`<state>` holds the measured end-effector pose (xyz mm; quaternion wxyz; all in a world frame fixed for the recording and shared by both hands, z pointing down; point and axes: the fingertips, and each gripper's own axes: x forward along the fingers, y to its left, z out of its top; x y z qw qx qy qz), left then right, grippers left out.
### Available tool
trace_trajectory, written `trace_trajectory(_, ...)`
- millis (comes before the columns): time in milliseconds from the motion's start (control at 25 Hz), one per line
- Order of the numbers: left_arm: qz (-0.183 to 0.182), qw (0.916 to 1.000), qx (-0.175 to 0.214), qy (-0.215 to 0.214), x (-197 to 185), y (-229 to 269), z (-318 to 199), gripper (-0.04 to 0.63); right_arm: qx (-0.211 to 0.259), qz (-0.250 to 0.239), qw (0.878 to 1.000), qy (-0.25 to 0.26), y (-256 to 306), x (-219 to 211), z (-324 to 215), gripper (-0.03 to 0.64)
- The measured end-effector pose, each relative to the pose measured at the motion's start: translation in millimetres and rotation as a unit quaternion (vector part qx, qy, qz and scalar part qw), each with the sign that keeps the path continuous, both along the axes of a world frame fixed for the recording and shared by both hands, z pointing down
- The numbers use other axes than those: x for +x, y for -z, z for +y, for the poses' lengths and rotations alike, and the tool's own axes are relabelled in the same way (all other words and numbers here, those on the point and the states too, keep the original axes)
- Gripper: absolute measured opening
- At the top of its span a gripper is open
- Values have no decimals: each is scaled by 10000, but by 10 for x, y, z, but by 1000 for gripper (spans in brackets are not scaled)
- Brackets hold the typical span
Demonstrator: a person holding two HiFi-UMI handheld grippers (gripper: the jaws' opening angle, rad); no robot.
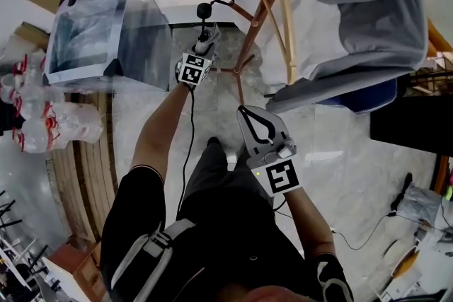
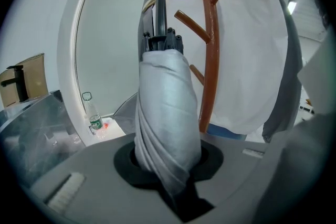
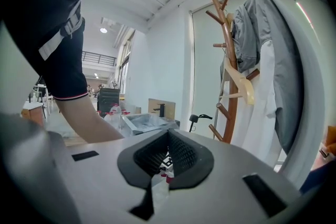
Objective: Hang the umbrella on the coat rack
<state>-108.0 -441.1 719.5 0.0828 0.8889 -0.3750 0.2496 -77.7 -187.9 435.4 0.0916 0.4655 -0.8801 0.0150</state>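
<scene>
Grey umbrella (image 2: 165, 113), upright, clamped inside left gripper (image 2: 168, 162)

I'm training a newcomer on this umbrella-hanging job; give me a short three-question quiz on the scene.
1. What does the left gripper hold? A) a bottle B) the folded umbrella C) a hanger
2. True or false: the umbrella already hangs on the coat rack.
3. Fill in: between the right gripper's jaws there is ____.
Key: 1 B; 2 false; 3 nothing.
</scene>
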Motion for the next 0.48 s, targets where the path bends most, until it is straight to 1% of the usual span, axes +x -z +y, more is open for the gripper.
trace_trajectory(200, 4, 10000, -25, -28, 65, -109, -95, 84, 10, -91, 10000, -35, -31, 1, -26, 0)
trace_trajectory(480, 29, 9998, -184, -78, 91, -238, -91, 84, -44, -114, 9999, -37, -85, -37, -23, 0)
